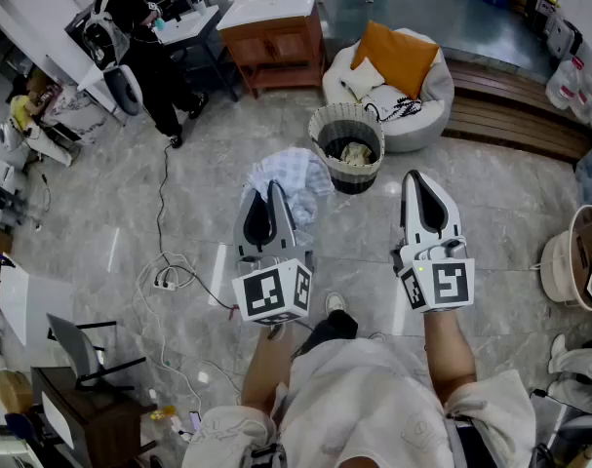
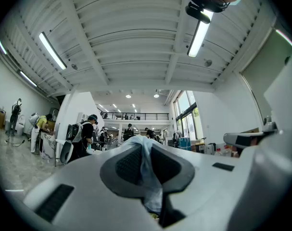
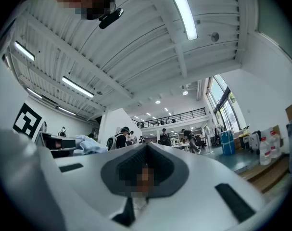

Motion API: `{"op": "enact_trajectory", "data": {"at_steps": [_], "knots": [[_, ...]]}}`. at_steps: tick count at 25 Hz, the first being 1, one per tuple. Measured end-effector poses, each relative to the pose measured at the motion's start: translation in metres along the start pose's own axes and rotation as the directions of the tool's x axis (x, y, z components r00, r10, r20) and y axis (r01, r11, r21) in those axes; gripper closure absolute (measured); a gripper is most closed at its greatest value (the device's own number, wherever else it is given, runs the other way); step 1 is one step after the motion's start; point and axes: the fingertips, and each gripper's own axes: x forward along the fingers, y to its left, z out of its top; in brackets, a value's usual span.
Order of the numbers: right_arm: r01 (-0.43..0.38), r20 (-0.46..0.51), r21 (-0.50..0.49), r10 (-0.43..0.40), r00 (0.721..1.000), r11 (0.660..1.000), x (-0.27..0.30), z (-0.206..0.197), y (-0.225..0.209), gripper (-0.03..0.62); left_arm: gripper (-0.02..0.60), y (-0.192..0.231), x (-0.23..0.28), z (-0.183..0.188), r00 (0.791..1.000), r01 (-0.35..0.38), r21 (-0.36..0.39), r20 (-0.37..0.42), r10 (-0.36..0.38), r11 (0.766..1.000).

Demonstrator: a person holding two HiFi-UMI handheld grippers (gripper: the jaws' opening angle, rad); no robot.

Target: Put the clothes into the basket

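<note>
In the head view my left gripper is shut on a pale blue checked cloth, which hangs off its tips above the floor, just left of the basket. The woven basket stands on the floor ahead, with a crumpled garment inside. In the left gripper view, the cloth is pinched between the closed jaws of the left gripper. My right gripper hovers right of the basket, jaws together and nothing seen in them. In the right gripper view, the right gripper is shut.
A white round chair with an orange cushion stands behind the basket, with a wooden cabinet to its left. A person in black stands at the far left. A cable and power strip lie on the floor. A wooden step runs along the right.
</note>
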Motion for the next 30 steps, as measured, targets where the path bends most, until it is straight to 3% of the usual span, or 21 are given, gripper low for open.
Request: {"op": "enact_trajectory", "data": {"at_steps": [7,16,30], "knots": [[-0.010,-0.008,-0.015,0.010,1.000,1.000,-0.021,0.004,-0.002,0.606,0.538,-0.013,-0.023,0.002,1.000,-0.012,0.023,0.005,0.012,1.000],[-0.001,-0.011,-0.005,0.001,1.000,1.000,-0.018,0.001,-0.006,0.606,0.538,-0.001,-0.025,-0.013,1.000,-0.022,0.019,-0.015,0.022,1.000],[-0.027,-0.050,-0.030,0.026,0.998,0.999,0.060,-0.018,0.012,0.606,0.538,0.037,0.034,-0.016,1.000,0.005,0.006,0.001,-0.005,1.000]]}}
